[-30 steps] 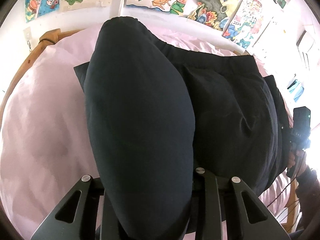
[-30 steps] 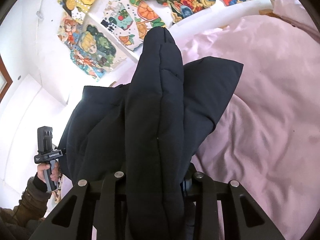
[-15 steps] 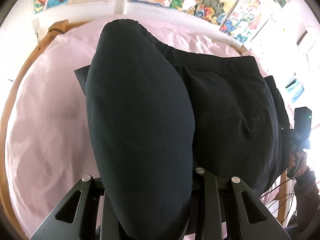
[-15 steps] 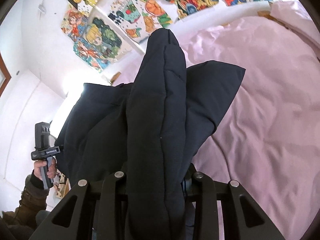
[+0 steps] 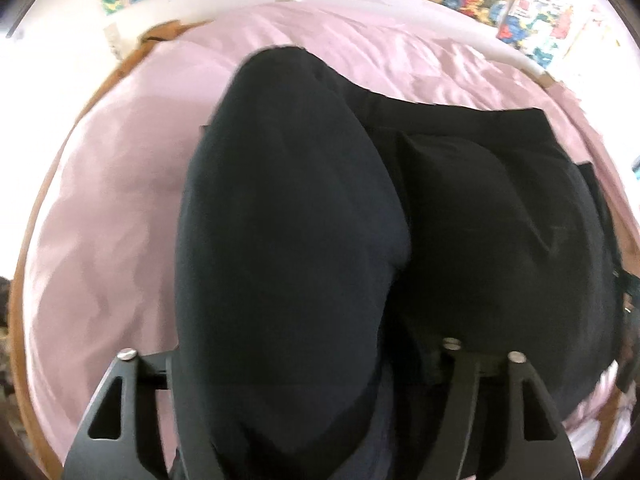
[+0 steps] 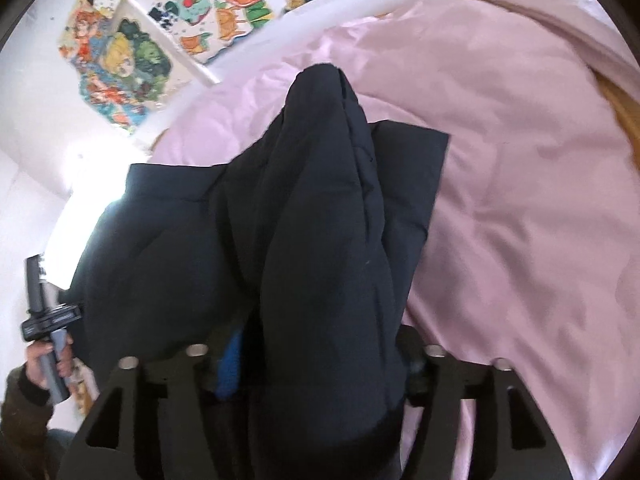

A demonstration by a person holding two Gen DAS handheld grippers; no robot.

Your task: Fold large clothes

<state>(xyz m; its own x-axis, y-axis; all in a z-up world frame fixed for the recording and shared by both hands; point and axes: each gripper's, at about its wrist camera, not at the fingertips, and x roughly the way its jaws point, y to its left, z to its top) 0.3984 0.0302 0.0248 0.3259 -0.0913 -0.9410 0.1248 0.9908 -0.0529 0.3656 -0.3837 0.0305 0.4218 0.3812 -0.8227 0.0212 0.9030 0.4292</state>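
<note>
A large dark navy padded jacket [image 5: 480, 220] hangs over a bed with a pink cover [image 5: 112, 208]. My left gripper [image 5: 304, 392] is shut on a thick fold of the jacket, which bulges up between the jaws and hides the fingertips. In the right wrist view my right gripper [image 6: 316, 384] is shut on another fold of the jacket [image 6: 328, 220], with the rest spread to the left; a bit of blue lining [image 6: 230, 364] shows by the left jaw. The hand-held left gripper [image 6: 44, 320] shows at the far left.
The pink bed cover [image 6: 520, 200] fills the right side. A wooden bed frame edge [image 5: 24, 280] curves along the left. Colourful posters [image 6: 132, 52] hang on the white wall behind the bed.
Both grippers have moved forward and down toward the bed with the jacket. More of the pink cover is in view and the posters have slid toward the top edge.
</note>
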